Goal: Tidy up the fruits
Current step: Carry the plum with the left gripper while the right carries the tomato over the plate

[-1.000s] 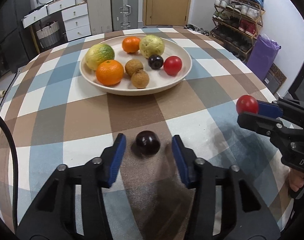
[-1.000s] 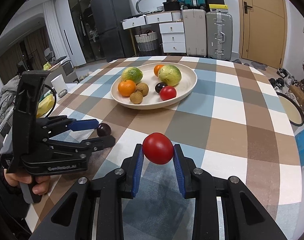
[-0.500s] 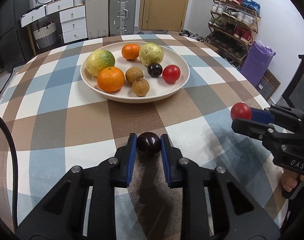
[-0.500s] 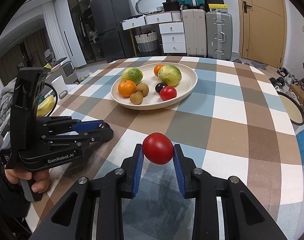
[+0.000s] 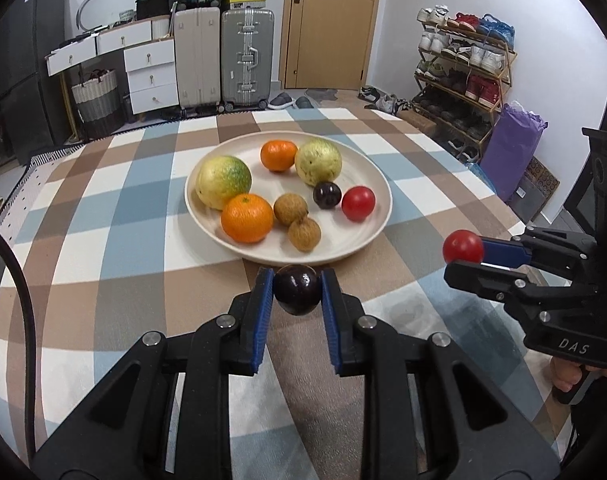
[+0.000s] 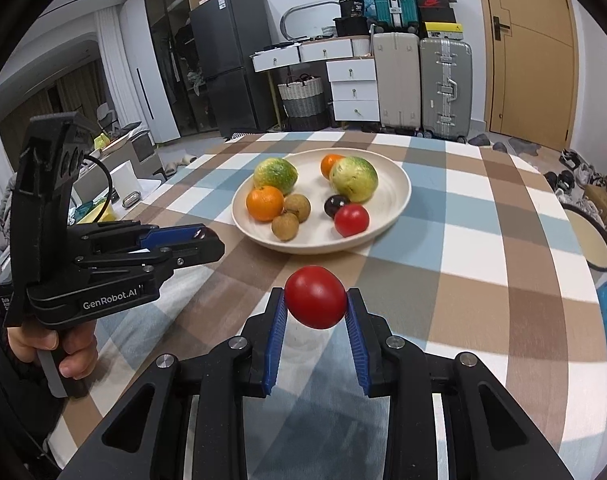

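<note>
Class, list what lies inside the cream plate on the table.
Inside the plate: two oranges, two green-yellow fruits, two brown longans, a dark plum and a red tomato. The plate surface beneath the fruit is hidden.

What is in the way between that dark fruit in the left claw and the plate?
Nothing visible. The dark plum, pinched in the left gripper, hangs just before the plate's near rim, with only bare checked tablecloth between them. Open plate floor lies near the red tomato, should it go there.
</note>
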### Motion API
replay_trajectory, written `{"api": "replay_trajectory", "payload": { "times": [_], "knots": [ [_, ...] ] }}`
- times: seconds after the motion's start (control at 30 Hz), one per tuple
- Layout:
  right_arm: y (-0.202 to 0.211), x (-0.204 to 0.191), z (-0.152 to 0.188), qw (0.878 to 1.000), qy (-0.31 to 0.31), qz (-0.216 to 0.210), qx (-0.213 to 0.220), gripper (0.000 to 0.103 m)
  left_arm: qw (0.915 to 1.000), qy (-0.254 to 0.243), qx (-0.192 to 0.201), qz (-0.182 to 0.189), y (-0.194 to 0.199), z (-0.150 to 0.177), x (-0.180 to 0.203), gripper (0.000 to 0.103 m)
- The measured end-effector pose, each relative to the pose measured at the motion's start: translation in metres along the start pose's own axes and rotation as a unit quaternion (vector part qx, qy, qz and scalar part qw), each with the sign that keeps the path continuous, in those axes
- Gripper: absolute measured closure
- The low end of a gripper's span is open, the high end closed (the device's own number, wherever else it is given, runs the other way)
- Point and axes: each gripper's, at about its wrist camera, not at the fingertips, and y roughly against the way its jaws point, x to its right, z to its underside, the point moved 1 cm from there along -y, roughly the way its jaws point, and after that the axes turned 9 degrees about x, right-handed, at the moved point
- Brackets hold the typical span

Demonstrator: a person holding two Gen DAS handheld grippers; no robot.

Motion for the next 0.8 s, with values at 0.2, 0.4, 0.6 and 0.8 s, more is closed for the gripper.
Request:
{"api": "replay_trajectory", "payload": {
  "times": [0.2,0.4,0.6,0.8],
  "knots": [
    [-0.008,0.0,-0.011,1.0,0.004,-0.003,0.006,0.072,0.9999,-0.003,0.011,-0.003,-0.005,-0.011,-0.004,0.082],
    [-0.016,0.001,-0.021,1.0,0.013,-0.005,0.008,0.072,0.9999,-0.002,0.015,-0.009,-0.015,-0.019,-0.008,0.082],
    [-0.027,0.003,-0.028,1.0,0.016,-0.01,0.007,0.072,0.9999,-0.002,0.007,-0.01,-0.03,-0.021,-0.011,0.082],
    [-0.041,0.005,-0.032,1.0,0.017,-0.014,0.001,0.072,0.9999,0.002,0.0,-0.014,-0.044,-0.022,-0.017,0.082]
  ]
}}
